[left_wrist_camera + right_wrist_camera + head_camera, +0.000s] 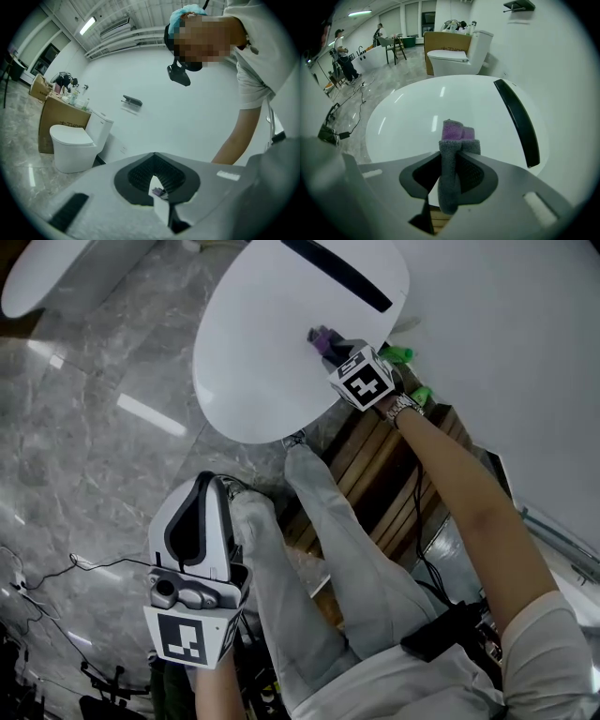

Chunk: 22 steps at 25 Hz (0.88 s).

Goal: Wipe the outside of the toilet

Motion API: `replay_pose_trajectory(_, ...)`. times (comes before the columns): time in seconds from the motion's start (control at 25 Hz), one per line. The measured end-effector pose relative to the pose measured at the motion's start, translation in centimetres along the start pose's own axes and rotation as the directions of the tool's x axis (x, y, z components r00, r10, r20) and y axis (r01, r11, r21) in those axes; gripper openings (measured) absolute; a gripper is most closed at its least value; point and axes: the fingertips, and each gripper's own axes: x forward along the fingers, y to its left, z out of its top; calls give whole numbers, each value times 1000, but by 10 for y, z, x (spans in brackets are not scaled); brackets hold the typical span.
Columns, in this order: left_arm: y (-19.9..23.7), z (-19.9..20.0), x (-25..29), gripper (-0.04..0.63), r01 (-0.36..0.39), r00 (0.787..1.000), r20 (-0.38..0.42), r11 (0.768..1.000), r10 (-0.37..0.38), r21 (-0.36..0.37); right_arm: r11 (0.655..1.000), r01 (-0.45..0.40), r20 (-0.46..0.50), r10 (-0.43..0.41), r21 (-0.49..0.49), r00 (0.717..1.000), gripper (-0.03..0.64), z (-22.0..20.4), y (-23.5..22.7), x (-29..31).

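The toilet (272, 362) sits just below, its closed lid under the cloth (452, 154) pinched tight in the right gripper (325, 341); hard rubbing could pull that narrow fold loose, or scrape the jaws on the lid. The left gripper (208, 482) hangs by the leg, jaws together, empty

Your right arm (469, 493) reaches out bare and nearly straight from the lower right of the head view toward the upper middle, with a metal-strapped wrist (404, 408) just behind the marker cube. The right claw (328, 343) points to the upper left, its jaws clamped on a folded grey and purple cloth (452, 154) that stands up between them. Your left forearm (217, 695) enters at the bottom edge, tucked close to your body. The left claw (208, 486) sits in the lower left, pointing up the frame, its jaws drawn together.
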Motion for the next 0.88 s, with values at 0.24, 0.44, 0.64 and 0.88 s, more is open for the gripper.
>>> replay_pose_trajectory(0.24,26,8,-35,3,-51,998,32,999,52,-8,1000,-23,-9,23,19,1000,94,10,53,2)
replay_pose_trajectory(0.44,34,10,-55,3,-92,994,58,995,93,-25,994,-103,17,103,27,995,92,27,113,3)
replay_pose_trajectory(0.64,41,7,-65,3,-115,991,68,992,118,-44,985,-159,32,157,71,987,89,43,165,6)
replay_pose_trajectory(0.88,49,12,-73,3,-136,986,86,989,140,-53,965,-245,32,243,93,970,87,58,205,9)
